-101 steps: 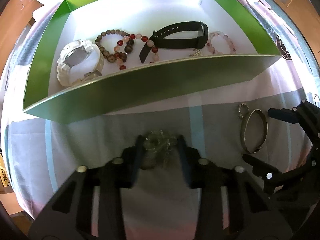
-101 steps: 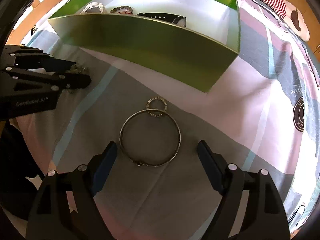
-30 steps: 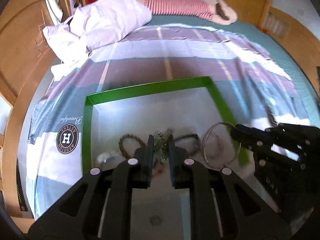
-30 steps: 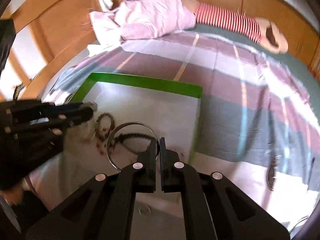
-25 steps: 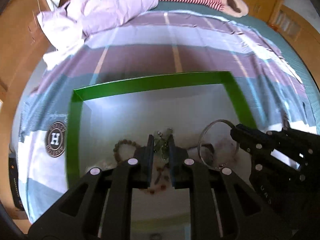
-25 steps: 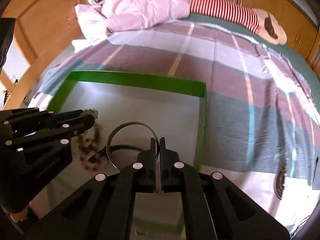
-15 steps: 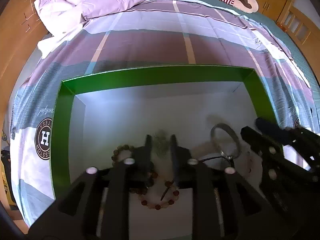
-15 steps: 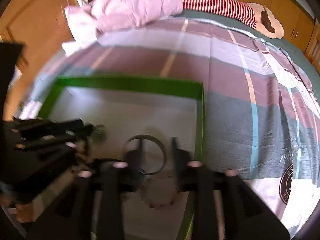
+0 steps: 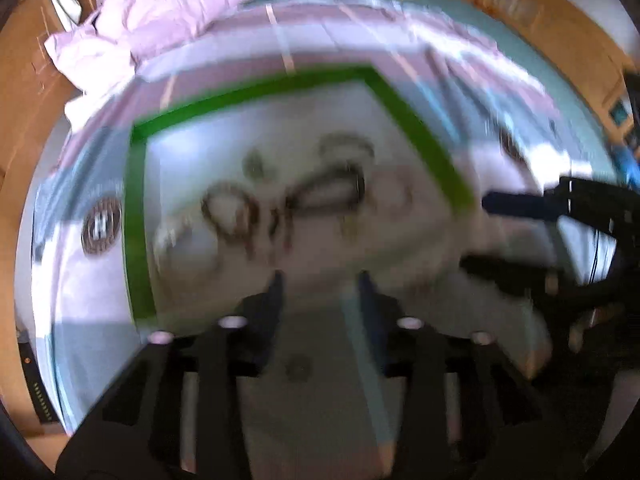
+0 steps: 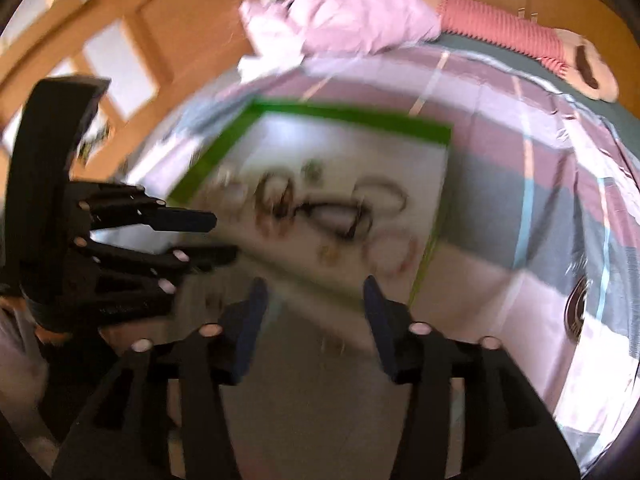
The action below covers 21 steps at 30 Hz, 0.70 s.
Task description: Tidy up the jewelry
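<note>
- Both black two-finger grippers, left (image 9: 319, 280) and right (image 10: 314, 294), are seen spread apart and empty.
- Blurred jewelry lies inside the green-rimmed white box (image 9: 136, 216) on the bed.
- Step judged: release completed; further loose pieces are to be sought.

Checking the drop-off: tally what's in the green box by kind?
Watches: 2
Bead bracelets: 3
Bangle: 1
Ring: 1
Chain clump: 1
Total: 8, approximate given the motion blur.

Bedroom (bed (image 9: 460, 80), wooden wardrobes (image 10: 100, 56))
</note>
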Each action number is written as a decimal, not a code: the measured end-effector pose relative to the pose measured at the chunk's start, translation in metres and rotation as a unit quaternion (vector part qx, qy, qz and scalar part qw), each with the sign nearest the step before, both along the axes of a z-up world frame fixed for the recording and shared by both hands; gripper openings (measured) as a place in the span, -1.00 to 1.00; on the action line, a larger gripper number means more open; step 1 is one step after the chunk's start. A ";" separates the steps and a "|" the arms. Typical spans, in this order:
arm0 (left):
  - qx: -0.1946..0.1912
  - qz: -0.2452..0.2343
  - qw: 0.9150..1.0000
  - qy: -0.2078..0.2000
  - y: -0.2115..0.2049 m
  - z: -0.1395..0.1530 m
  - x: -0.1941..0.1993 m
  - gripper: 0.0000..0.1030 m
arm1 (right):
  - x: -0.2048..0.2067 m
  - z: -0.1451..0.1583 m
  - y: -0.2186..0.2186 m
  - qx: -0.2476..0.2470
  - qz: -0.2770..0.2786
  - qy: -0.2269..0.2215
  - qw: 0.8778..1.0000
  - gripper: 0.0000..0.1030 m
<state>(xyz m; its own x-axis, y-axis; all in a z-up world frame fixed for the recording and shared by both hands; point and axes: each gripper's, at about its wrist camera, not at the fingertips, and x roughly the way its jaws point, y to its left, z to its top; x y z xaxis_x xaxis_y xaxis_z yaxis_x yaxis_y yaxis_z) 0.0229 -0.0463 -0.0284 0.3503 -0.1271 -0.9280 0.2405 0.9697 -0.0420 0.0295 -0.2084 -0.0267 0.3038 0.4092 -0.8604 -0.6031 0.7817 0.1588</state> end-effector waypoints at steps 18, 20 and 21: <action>0.030 0.025 0.993 0.108 0.018 -0.072 -0.022 -0.32 | -0.005 -0.071 0.026 -0.082 0.046 0.065 0.993 -0.04; -0.004 0.024 0.995 0.100 0.022 -0.061 -0.024 -0.32 | 0.000 -0.066 0.015 -0.080 0.022 0.057 0.995 -0.04; -0.010 0.027 0.995 0.095 0.025 -0.056 -0.024 -0.31 | 0.003 -0.066 0.011 -0.084 0.009 0.053 0.995 -0.04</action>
<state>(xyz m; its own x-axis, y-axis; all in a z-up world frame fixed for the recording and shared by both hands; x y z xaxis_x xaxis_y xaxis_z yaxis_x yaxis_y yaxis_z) -0.0010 -0.0211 -0.0849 0.1759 -0.1320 -0.9755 0.1743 0.9795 -0.1011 0.0328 -0.1976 -0.0922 0.2010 0.2609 -0.9442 -0.6039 0.7919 0.0902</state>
